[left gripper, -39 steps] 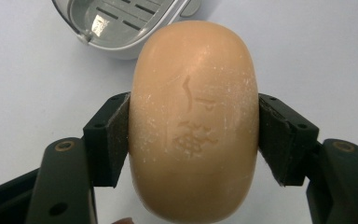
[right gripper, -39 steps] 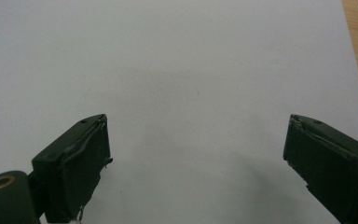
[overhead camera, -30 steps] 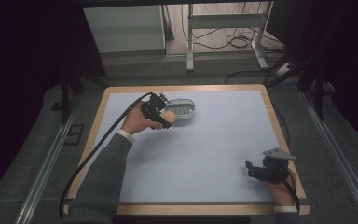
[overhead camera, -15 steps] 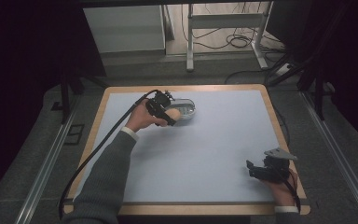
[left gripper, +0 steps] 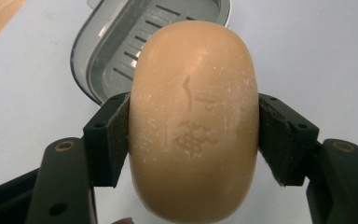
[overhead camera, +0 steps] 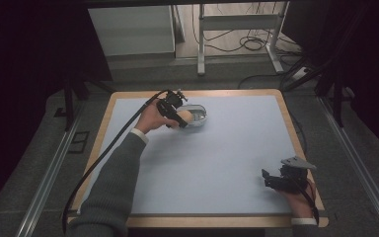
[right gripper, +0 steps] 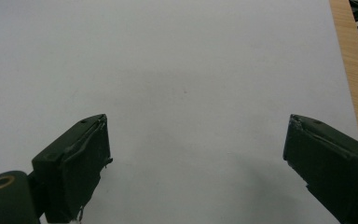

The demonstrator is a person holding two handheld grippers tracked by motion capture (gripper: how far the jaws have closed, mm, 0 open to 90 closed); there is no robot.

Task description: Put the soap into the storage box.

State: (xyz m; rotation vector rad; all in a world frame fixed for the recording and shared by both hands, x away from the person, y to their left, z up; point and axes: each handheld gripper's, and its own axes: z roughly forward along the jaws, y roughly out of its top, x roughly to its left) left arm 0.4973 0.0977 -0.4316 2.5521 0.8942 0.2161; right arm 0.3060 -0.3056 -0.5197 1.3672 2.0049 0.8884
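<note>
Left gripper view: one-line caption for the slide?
Left gripper clamps a tan soap bar above an open grey soap dish.

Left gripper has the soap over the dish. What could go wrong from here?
1. The soap bar is rounded and pinched only at its sides by the left gripper; it may slip or twist out.
2. The soap dish is light and unheld, with the right gripper far off, open; a low approach could shove it.
</note>
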